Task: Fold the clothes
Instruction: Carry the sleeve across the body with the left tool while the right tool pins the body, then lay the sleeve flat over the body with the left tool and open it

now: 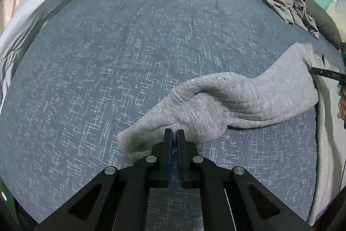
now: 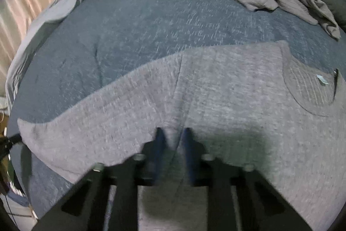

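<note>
Left wrist: left gripper (image 1: 174, 133) pinched on sweater (image 1: 227, 101) sleeve, lower centre, on bed (image 1: 129, 47). Right gripper (image 2: 173, 135) clamps a ridge of the body, lower centre. Risk: thin bite slips, sleeve drops and bunches.

Light was dim, even | right view motion-blurred, shadow on sweater (image 2: 216, 90) | left sharper | edges fisheye-bent
</note>
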Motion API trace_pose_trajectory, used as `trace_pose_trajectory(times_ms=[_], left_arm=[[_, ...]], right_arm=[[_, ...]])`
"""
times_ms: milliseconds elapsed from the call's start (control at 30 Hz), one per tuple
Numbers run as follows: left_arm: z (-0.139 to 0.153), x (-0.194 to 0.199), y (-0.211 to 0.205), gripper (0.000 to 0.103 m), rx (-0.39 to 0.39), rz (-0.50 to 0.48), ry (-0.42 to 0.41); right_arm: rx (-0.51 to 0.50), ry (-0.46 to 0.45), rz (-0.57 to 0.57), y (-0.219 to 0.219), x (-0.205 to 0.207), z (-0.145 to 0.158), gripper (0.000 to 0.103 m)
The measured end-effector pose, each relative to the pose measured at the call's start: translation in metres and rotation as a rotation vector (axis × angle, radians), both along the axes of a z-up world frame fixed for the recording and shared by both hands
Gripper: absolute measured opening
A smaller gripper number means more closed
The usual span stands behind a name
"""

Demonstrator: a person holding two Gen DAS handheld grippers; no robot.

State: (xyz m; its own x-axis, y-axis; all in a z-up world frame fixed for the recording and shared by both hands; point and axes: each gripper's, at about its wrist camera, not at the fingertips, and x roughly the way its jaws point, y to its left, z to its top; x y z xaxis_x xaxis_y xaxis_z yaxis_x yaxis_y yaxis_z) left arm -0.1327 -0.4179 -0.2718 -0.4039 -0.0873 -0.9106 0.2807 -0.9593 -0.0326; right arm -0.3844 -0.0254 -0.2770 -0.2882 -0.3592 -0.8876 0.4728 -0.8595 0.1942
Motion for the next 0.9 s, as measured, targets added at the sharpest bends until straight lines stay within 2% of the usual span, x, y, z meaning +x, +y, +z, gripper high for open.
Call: trace_pose_trajectory(times_ms=[267, 400, 567, 733, 833, 900], left_arm=[[0.021, 0.010, -0.013, 0.004, -0.011, 0.019, 0.039], [0.031, 0.018, -0.011, 0.004, -0.001, 0.021, 0.053], [0.037, 0.027, 0.004, 0.004, 0.030, -0.003, 0.053], [0.014, 0.036, 0.021, 0.004, 0.033, -0.039, -0.036], [0.003, 0.038, 0.018, 0.006, 0.063, -0.025, -0.067], [0.007, 0.037, 0.017, 0.006, 0.066, -0.020, -0.054]], right_arm=[[-0.090, 0.080, 0.010, 0.047, 0.011, 0.044, 0.004], [-0.075, 0.100, 0.047, 0.073, 0.030, 0.061, 0.003], [-0.021, 0.033, 0.068, 0.097, 0.050, 0.037, 0.003], [-0.028, -0.030, 0.066, 0.110, 0.058, 0.011, 0.003], [-0.032, -0.039, 0.077, 0.105, 0.056, 0.010, 0.003], [-0.014, -0.049, 0.098, 0.099, 0.054, 0.010, 0.003]])
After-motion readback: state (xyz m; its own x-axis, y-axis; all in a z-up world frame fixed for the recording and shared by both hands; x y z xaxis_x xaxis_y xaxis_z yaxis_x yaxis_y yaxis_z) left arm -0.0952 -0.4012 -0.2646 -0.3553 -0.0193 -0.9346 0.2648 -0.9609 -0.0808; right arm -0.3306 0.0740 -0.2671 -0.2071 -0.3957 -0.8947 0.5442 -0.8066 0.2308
